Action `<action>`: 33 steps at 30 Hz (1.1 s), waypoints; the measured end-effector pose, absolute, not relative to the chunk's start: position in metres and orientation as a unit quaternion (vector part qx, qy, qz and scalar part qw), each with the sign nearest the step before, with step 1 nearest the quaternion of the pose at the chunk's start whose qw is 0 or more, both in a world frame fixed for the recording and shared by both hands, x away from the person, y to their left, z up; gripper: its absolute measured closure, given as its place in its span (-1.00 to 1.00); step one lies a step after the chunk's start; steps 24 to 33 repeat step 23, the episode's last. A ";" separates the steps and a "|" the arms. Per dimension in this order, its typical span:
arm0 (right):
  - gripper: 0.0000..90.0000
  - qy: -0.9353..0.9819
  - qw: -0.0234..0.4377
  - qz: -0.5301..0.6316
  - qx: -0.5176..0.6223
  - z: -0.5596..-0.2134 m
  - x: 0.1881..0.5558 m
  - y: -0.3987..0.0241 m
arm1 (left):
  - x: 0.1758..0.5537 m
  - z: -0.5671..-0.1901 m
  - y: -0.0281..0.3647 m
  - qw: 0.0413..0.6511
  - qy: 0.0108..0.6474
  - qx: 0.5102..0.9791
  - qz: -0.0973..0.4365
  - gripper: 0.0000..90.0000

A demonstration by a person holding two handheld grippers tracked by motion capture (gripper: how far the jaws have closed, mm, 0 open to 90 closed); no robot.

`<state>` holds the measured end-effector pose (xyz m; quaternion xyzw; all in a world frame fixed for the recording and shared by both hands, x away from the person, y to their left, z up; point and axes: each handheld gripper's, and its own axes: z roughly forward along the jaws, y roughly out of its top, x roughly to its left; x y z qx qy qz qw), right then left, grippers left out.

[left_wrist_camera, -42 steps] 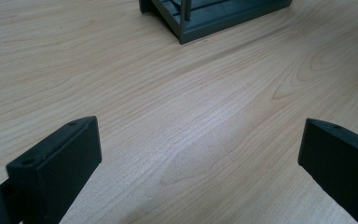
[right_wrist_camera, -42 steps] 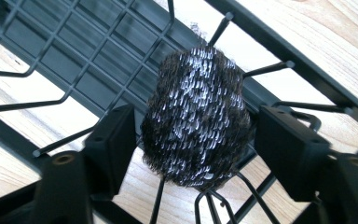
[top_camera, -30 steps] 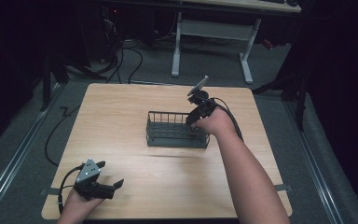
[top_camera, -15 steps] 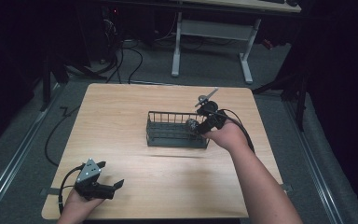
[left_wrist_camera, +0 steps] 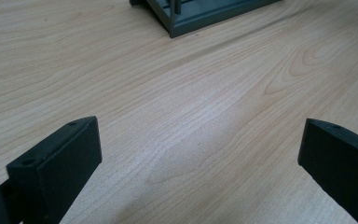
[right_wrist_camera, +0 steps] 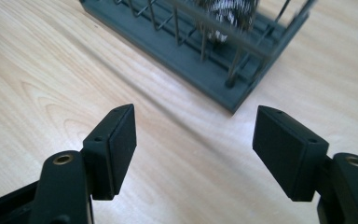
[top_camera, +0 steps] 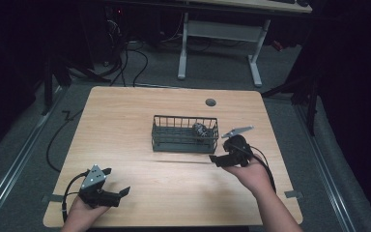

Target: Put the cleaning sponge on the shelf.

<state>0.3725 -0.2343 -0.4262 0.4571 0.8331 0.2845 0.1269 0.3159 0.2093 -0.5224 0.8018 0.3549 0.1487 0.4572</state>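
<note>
A dark wire basket (top_camera: 185,137) stands mid-table, and a small black-and-white striped object (top_camera: 200,130) lies in its right end. My right gripper (top_camera: 216,155) hovers just off the basket's front right corner, jaws pointing left. In the right gripper view the right gripper (right_wrist_camera: 193,140) is open over bare wood, its jaws having just been opening with nothing between them; the basket (right_wrist_camera: 191,60) and striped object (right_wrist_camera: 228,11) lie ahead. My left gripper (top_camera: 117,181) rests open at the table's front left. The left gripper (left_wrist_camera: 198,149) faces the basket's corner (left_wrist_camera: 205,11).
The wooden table (top_camera: 125,111) has a round cable hole (top_camera: 210,102) behind the basket. Beyond it stands a white-legged desk (top_camera: 220,31), with cables on the grey floor (top_camera: 125,63). Darkness lies off both sides of the table.
The right hand has come away from above the basket's right end, toward the front and down to its front right corner. The striped object now lies in the basket. The left hand has stayed put.
</note>
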 end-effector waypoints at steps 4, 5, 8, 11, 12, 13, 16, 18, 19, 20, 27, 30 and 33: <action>-0.32 0.818 0.145 0.313 0.460 -0.449 0.350 -0.249 | 0.316 -0.524 0.210 0.456 0.361 0.801 0.145 -1.00; -0.33 0.814 0.149 0.319 0.463 -0.455 0.344 -0.253 | 0.316 -0.525 0.209 0.455 0.362 0.801 0.146 -1.00; -0.34 0.798 0.160 0.341 0.470 -0.470 0.328 -0.263 | 0.316 -0.525 0.209 0.458 0.361 0.799 0.147 -1.00; -0.36 0.784 0.177 0.359 0.475 -0.486 0.313 -0.270 | 0.315 -0.523 0.207 0.462 0.355 0.799 0.151 -1.00; -0.37 0.779 0.182 0.363 0.478 -0.490 0.307 -0.273 | 0.315 -0.523 0.207 0.462 0.354 0.799 0.151 -1.00; -0.39 0.775 0.185 0.369 0.479 -0.495 0.302 -0.274 | 0.315 -0.523 0.207 0.461 0.354 0.800 0.151 -1.00; -0.39 0.761 0.189 0.394 0.480 -0.504 0.286 -0.279 | 0.316 -0.524 0.207 0.458 0.356 0.801 0.151 -1.00; -0.39 0.758 0.185 0.403 0.479 -0.506 0.279 -0.280 | 0.317 -0.525 0.207 0.456 0.358 0.801 0.152 -1.00; -0.39 0.760 0.186 0.403 0.474 -0.507 0.278 -0.280 | 0.317 -0.526 0.207 0.455 0.361 0.800 0.153 -1.00; -0.39 0.761 0.189 0.400 0.474 -0.507 0.277 -0.280 | 0.318 -0.526 0.207 0.454 0.364 0.799 0.153 -1.00; -0.41 0.760 0.191 0.405 0.471 -0.509 0.278 -0.282 | 0.318 -0.525 0.208 0.452 0.368 0.797 0.157 -1.00; -0.41 0.760 0.191 0.405 0.471 -0.509 0.278 -0.282 | 0.318 -0.525 0.208 0.452 0.368 0.797 0.157 -1.00; -0.41 0.760 0.191 0.405 0.471 -0.509 0.278 -0.282 | 0.318 -0.525 0.208 0.452 0.368 0.797 0.157 -1.00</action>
